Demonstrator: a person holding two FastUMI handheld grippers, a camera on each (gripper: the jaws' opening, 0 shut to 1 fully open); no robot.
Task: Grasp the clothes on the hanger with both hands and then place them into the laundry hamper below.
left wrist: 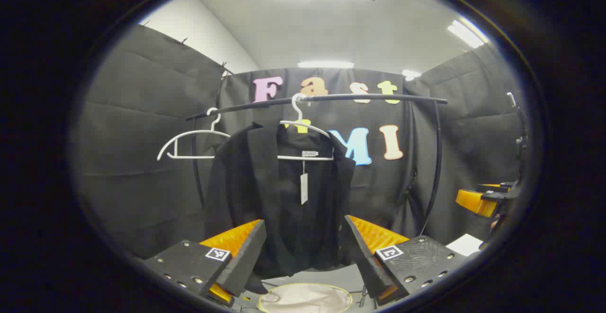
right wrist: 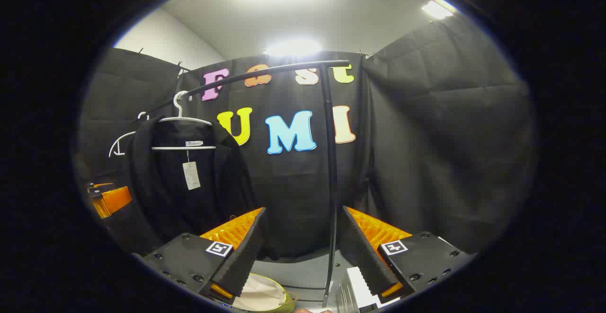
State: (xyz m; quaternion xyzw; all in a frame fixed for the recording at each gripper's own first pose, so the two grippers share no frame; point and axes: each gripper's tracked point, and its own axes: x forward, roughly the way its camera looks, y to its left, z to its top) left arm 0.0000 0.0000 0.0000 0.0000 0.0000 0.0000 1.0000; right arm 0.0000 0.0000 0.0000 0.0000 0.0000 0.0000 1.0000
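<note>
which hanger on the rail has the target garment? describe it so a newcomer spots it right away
Find the curved black rail running across the booth's back wall. Two white hangers hook over it; take the loaded hanger, nearer the rail's middle, which carries a black jacket with a white paper tag dangling at its collar. The empty hanger beside it carries nothing.

two hangers [left wrist: 189, 138], one jacket [left wrist: 279, 199], one hamper [left wrist: 305, 299]

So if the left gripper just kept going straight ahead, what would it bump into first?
Most likely the black jacket on its white hanger, which hangs squarely between the open fingers; how far off is unclear.
</note>
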